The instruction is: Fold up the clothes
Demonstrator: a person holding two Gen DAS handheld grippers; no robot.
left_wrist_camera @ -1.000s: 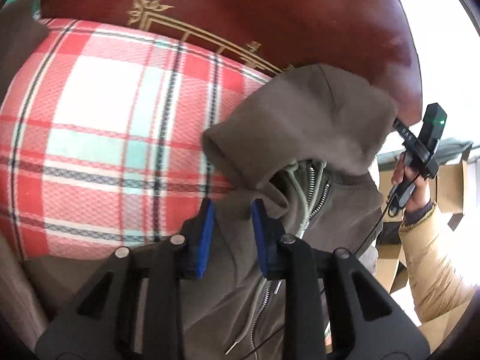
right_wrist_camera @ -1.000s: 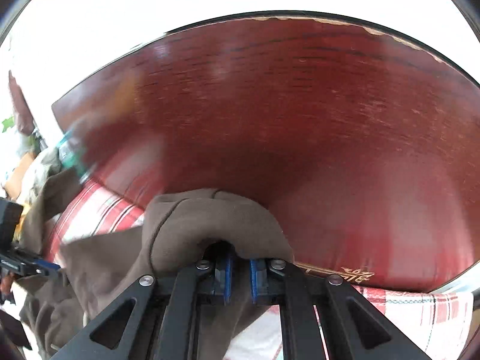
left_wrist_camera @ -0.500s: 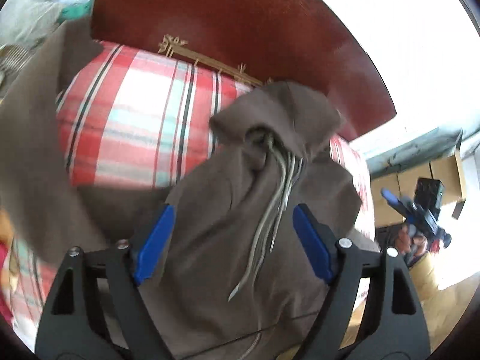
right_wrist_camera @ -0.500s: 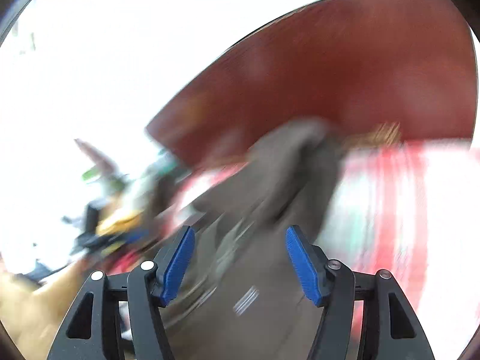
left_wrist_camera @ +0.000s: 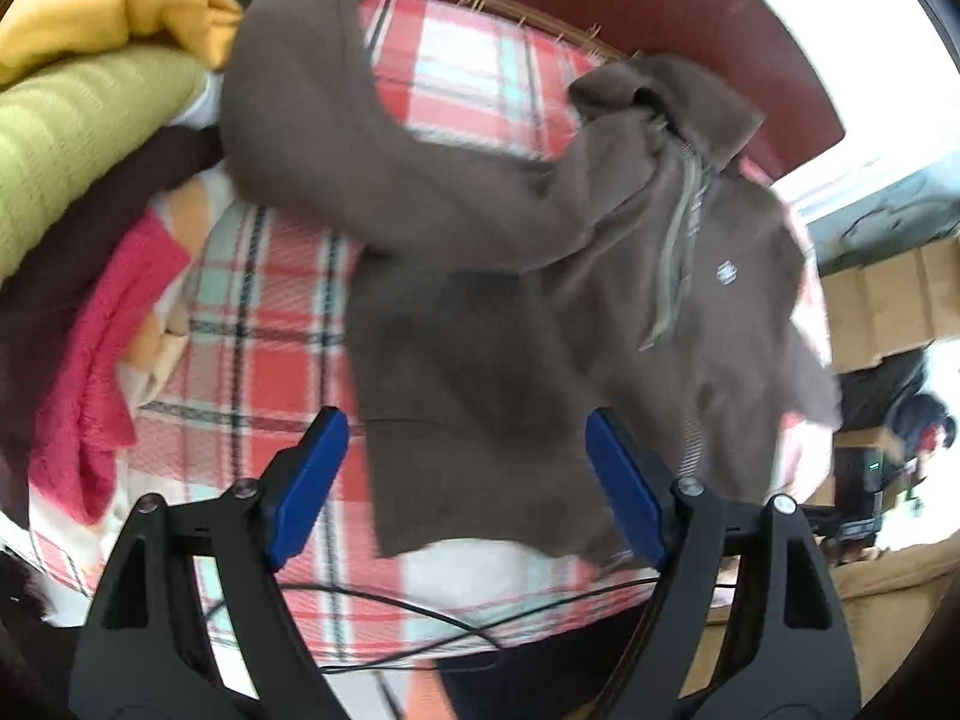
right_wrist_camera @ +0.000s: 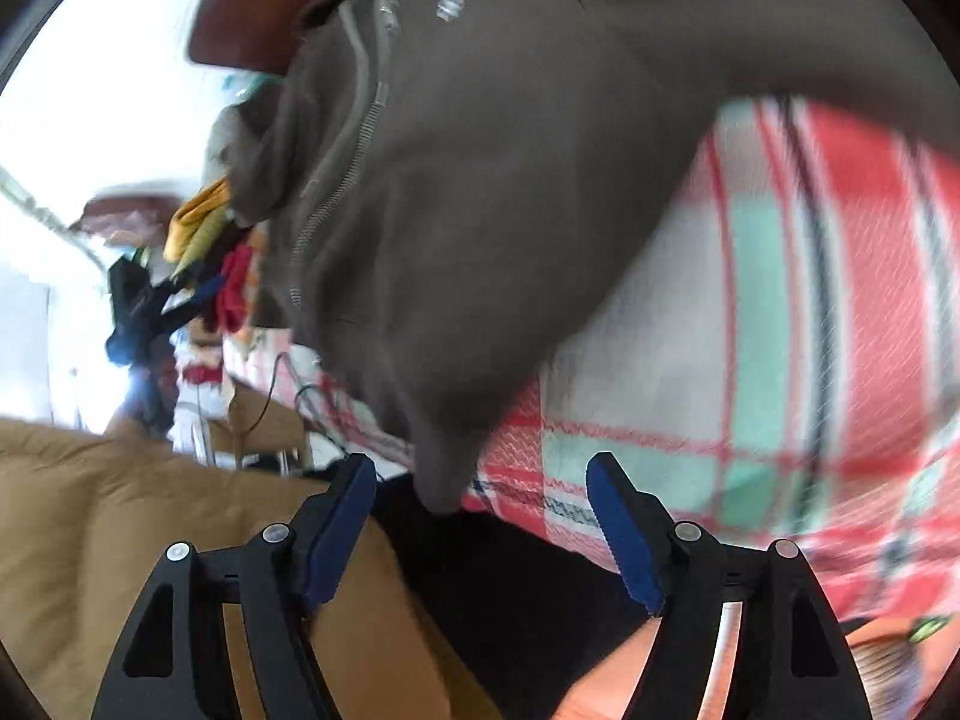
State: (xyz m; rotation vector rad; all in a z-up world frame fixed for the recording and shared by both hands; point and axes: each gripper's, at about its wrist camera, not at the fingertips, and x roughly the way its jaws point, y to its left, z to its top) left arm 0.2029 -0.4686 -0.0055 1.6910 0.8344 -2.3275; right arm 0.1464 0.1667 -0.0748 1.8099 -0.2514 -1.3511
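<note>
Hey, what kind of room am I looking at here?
Most likely a bedroom at home: a plaid blanket spread over a bed, a dark red wooden headboard behind it, and a pile of clothes beside the brown hoodie.

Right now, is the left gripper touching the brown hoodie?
Apart. The left wrist view shows the left gripper wide open, its blue pads clear of the hoodie lying spread on the plaid blanket.

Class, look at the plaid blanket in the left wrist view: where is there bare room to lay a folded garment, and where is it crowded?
Free: the plaid blanket between the pink knit and the brown hoodie, and a smaller patch between the hoodie's sleeve and hood. Crowded: the left edge, where yellow, green and pink clothes are heaped, and the middle, under the hoodie.
</note>
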